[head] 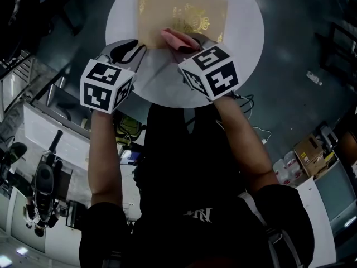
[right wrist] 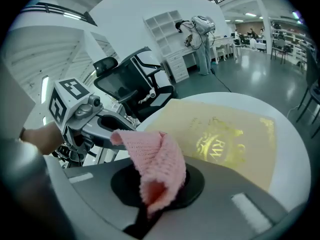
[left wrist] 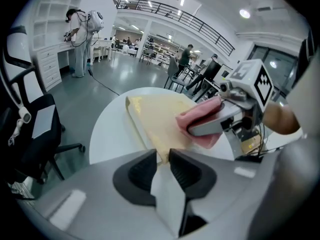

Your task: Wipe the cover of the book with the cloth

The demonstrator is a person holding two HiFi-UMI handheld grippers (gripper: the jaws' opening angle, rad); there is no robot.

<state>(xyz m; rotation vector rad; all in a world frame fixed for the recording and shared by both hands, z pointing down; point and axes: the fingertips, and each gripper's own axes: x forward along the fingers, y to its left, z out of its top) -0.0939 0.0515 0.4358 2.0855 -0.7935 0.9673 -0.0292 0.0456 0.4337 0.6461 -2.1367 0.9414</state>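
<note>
Polished grey flooring point(left wrist: 107, 86) is spread around a round white table point(head: 245, 32). White shelving point(right wrist: 165, 24), a black office chair point(right wrist: 131, 81) and a railed upper gallery point(left wrist: 175, 14) are seen in the hall beyond the tongs. A pale gold book point(head: 167, 10), stamped with a gilt crest, is laid flat on the tabletop just ahead of both grippers. The left gripper point(head: 127, 50) is held at the book's near corner. Its jaws are parted by a narrow gap, and that corner sits at the gap's mouth; contact cannot be made out. The right gripper point(head: 192, 44) is clamped on a pink knitted cloth point(head: 177, 39). The cloth is set on the cover's near edge, to the right of the left gripper.
</note>
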